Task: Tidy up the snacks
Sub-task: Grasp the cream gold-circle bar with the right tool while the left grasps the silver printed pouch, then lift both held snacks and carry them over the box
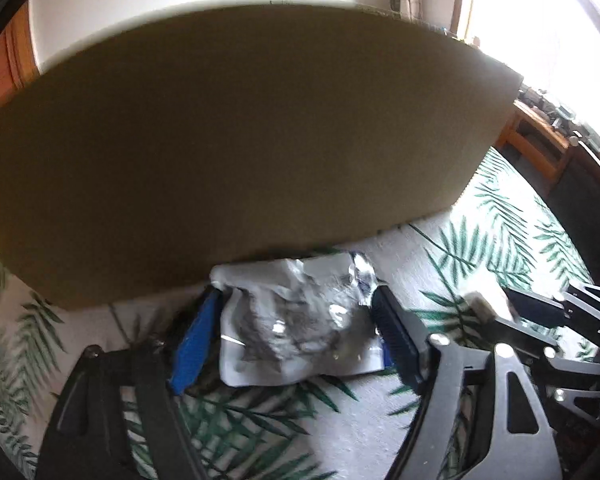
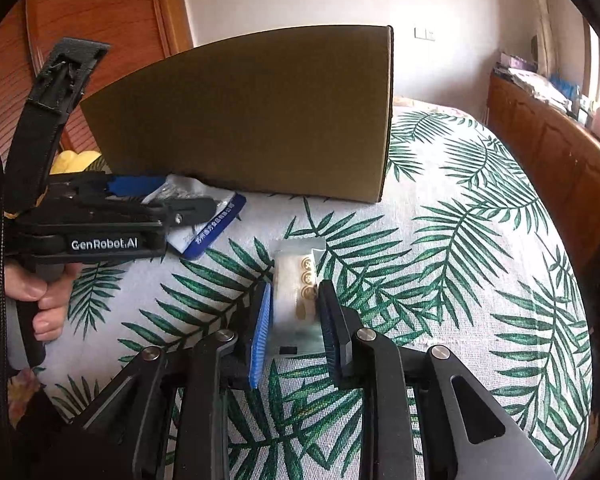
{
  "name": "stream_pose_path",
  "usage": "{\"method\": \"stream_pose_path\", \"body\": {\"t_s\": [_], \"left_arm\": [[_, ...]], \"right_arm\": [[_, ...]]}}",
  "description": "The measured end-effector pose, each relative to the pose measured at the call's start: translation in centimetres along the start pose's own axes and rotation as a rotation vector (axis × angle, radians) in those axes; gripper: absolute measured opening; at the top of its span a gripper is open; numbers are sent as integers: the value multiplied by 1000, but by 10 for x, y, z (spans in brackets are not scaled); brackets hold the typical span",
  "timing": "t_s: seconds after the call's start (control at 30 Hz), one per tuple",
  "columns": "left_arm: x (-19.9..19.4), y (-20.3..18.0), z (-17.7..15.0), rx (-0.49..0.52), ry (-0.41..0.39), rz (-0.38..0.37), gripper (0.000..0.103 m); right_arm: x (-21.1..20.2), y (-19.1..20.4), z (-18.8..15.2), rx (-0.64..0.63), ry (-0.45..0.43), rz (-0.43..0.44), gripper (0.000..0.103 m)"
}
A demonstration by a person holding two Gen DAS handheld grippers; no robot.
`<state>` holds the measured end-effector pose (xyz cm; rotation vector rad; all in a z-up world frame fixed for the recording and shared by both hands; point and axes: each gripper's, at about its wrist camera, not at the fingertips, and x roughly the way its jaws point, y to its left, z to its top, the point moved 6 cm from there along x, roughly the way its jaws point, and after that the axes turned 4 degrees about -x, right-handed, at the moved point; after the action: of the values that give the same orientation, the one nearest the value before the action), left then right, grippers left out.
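A tall brown cardboard box [image 2: 260,120] stands on the palm-leaf cloth; it fills the left wrist view [image 1: 240,140]. My left gripper [image 1: 296,308] is shut on a silver and blue snack pouch [image 1: 300,328], right at the foot of the box. The pouch also shows in the right wrist view [image 2: 208,220]. My right gripper [image 2: 294,308] is shut on a clear packet of small round biscuits [image 2: 300,280], held low over the cloth in front of the box. The right gripper with its packet appears at the right of the left wrist view [image 1: 488,304].
The table [image 2: 460,260] is covered with a white cloth printed with green palm leaves. A yellow object [image 2: 76,160] lies left of the box. A wooden cabinet [image 2: 560,160] stands to the right, a wooden door at the back left.
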<state>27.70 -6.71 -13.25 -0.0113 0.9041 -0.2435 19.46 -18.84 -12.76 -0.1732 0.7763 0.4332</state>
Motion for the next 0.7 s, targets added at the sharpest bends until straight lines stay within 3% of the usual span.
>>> {"method": "stream_pose_path", "body": {"t_s": [0.43, 0.7], "left_arm": [[5, -19, -3, 47, 12, 24, 82], [2, -28, -8, 57, 2, -12, 71]], "right_arm": [[5, 3, 0, -26, 4, -29, 22], [8, 7, 1, -43, 9, -44, 23]]}}
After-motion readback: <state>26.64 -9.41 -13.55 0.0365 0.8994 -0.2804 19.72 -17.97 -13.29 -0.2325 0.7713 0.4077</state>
